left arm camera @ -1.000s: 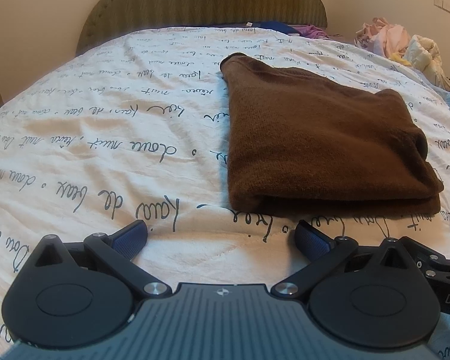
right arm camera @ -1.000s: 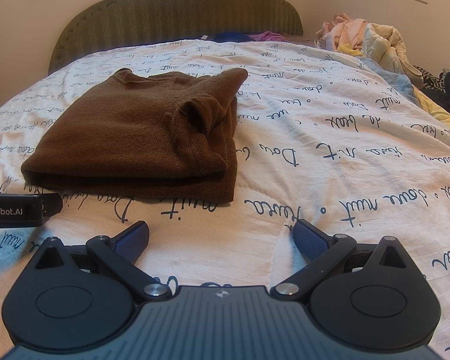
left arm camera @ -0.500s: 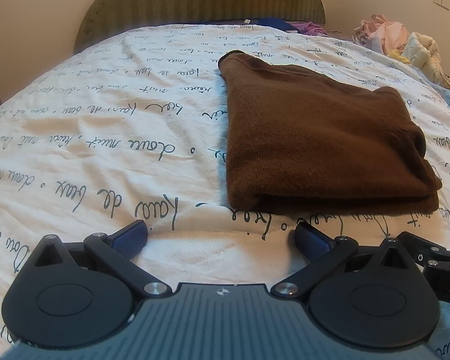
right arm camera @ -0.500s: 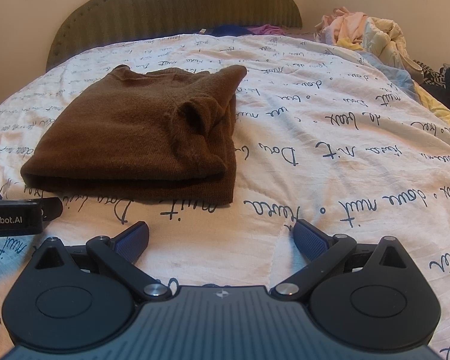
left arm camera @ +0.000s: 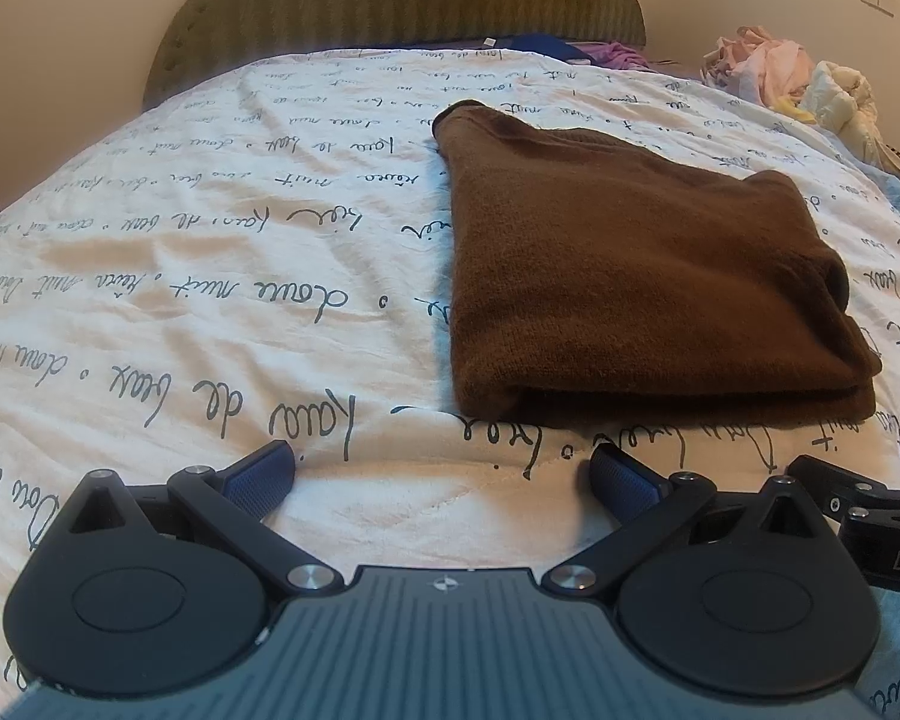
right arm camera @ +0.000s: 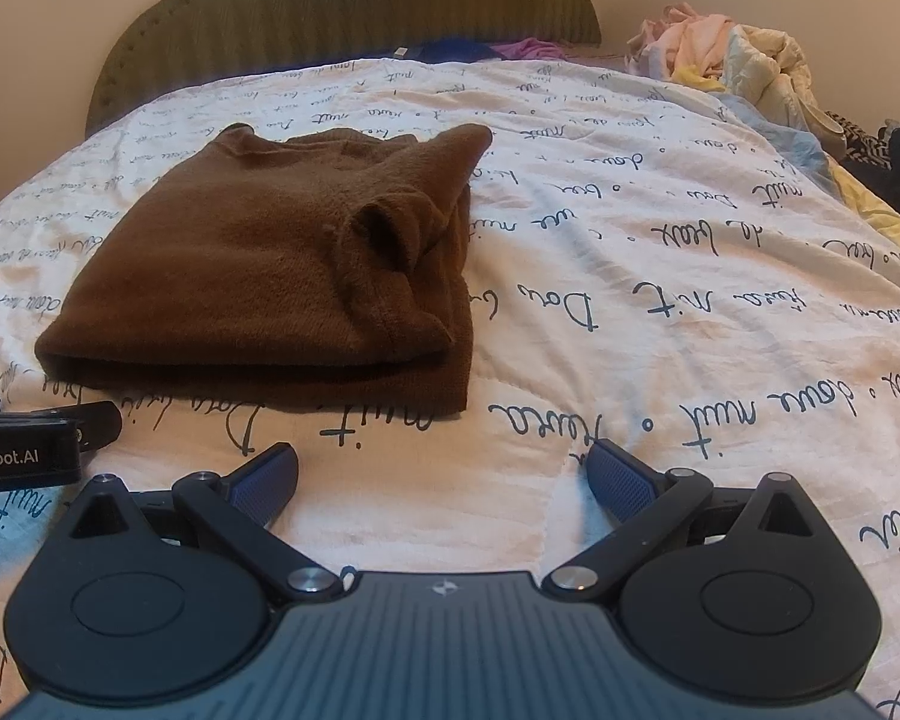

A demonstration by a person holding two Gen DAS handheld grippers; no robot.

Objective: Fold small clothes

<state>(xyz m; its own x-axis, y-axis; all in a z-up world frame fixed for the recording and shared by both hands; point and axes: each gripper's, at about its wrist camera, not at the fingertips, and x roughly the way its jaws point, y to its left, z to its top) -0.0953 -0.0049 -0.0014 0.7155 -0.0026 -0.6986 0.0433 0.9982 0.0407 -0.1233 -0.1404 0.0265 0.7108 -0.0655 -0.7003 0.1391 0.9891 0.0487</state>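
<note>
A brown knitted garment (left arm camera: 624, 276) lies folded in a thick rectangle on the white bedspread with script lettering (left arm camera: 210, 276). In the right wrist view the same garment (right arm camera: 270, 264) sits left of centre, with a sleeve opening showing on its right side. My left gripper (left arm camera: 441, 477) is open, just short of the garment's near left corner, nothing between its blue pads. My right gripper (right arm camera: 441, 474) is open too, near the garment's front right corner and apart from it. Each gripper's edge shows in the other's view: the right gripper (left arm camera: 870, 522), the left gripper (right arm camera: 30, 444).
A green padded headboard (left arm camera: 402, 0) stands at the far end of the bed. A heap of pale clothes (right arm camera: 738, 54) lies at the far right, with blue and purple items (right arm camera: 492, 51) by the headboard. Dark things (right arm camera: 894, 162) sit off the right side.
Both grippers have drawn slightly lower and closer over the bedspread; the garment looks a little nearer. Both stay open and the garment has not moved.
</note>
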